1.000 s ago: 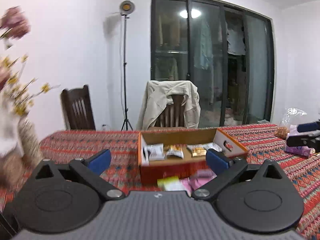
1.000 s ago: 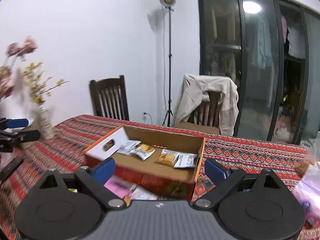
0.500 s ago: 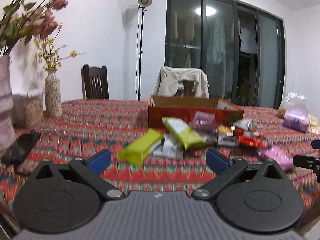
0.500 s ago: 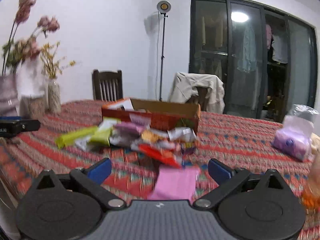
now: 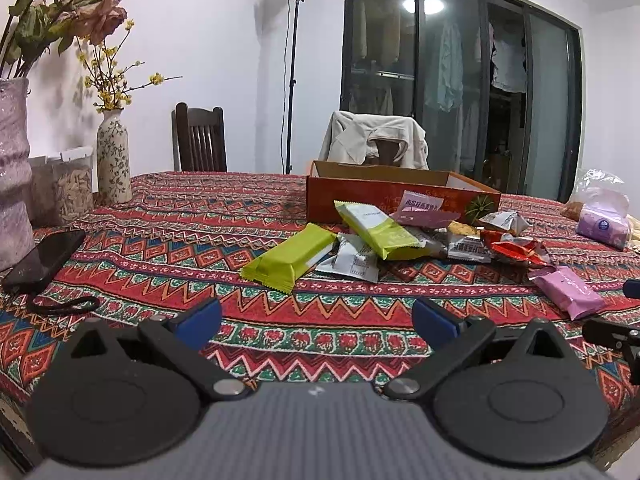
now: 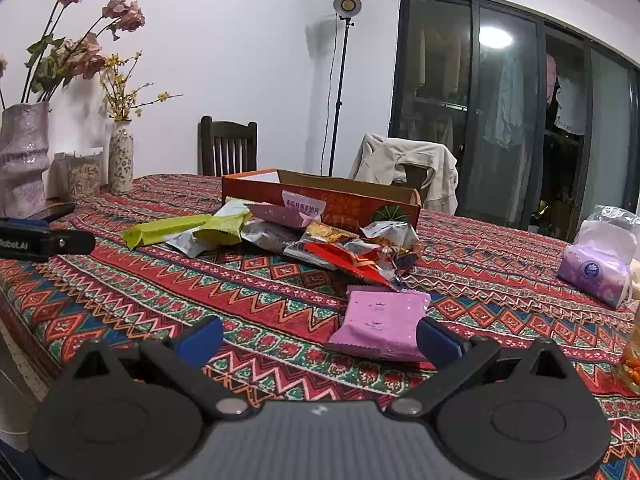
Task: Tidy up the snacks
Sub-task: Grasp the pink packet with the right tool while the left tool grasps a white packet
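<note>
Both tools hang low over the near edge of the table, jaws spread wide and gripping nothing. The right tool [image 6: 318,336] points at a flat pink foil snack packet [image 6: 380,326] lying just ahead of it, close by its right-hand blue finger; whether finger and wrapper touch cannot be told. The left tool [image 5: 316,316], equally empty, faces bare cloth, with a long lime-green wrapped bar [image 5: 290,258] lying further out.

Beyond them, a loose heap of snacks sprawls across the red zigzag-patterned tablecloth [image 5: 160,240]: a second green-and-white packet [image 5: 376,230], silver sachets [image 5: 354,260], a red crinkled wrapper [image 6: 348,262] and a pale pink packet [image 6: 302,206] leaning against the front wall of a shallow orange cardboard box [image 6: 348,196]. A black phone [image 5: 44,258], flower vases [image 5: 114,156] and a bagged purple pack [image 6: 592,274] sit at the table's edges.

The sorting appears to be at its start, with a first pick being lined up. The next move likely calls for the right tool to ease forward and down so the pink packet's edge sits squarely between the jaws, then close; a flat wrapper on cloth may slide away rather than lift.
</note>
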A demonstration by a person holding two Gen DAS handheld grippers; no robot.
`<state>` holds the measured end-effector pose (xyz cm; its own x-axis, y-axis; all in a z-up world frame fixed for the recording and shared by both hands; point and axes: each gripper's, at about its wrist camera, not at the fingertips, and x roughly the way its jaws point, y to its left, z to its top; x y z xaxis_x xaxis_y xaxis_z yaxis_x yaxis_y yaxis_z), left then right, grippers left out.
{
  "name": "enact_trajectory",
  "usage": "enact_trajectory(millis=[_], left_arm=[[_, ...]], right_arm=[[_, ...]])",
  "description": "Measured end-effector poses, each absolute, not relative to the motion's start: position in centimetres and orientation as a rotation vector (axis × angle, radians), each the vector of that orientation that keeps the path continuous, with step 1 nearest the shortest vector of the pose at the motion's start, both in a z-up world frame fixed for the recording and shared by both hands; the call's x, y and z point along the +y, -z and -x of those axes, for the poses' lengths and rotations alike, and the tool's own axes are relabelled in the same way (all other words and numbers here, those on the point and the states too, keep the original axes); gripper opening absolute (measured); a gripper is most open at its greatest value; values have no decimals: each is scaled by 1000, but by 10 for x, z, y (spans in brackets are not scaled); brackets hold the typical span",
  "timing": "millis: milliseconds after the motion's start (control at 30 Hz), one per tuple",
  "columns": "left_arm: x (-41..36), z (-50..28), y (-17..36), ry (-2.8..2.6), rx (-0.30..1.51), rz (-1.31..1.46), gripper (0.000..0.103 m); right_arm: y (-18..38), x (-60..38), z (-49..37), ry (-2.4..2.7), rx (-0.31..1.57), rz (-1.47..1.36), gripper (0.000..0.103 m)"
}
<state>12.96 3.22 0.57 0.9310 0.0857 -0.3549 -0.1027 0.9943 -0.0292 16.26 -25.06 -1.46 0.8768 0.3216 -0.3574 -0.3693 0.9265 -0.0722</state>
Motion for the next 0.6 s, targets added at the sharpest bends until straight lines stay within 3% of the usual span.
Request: enact_trajectory(millis=[600], left_arm=[[27,-182,-7,-40,408,22,103]], right_arm=[[11,-259,-207,-316,417,73,103]])
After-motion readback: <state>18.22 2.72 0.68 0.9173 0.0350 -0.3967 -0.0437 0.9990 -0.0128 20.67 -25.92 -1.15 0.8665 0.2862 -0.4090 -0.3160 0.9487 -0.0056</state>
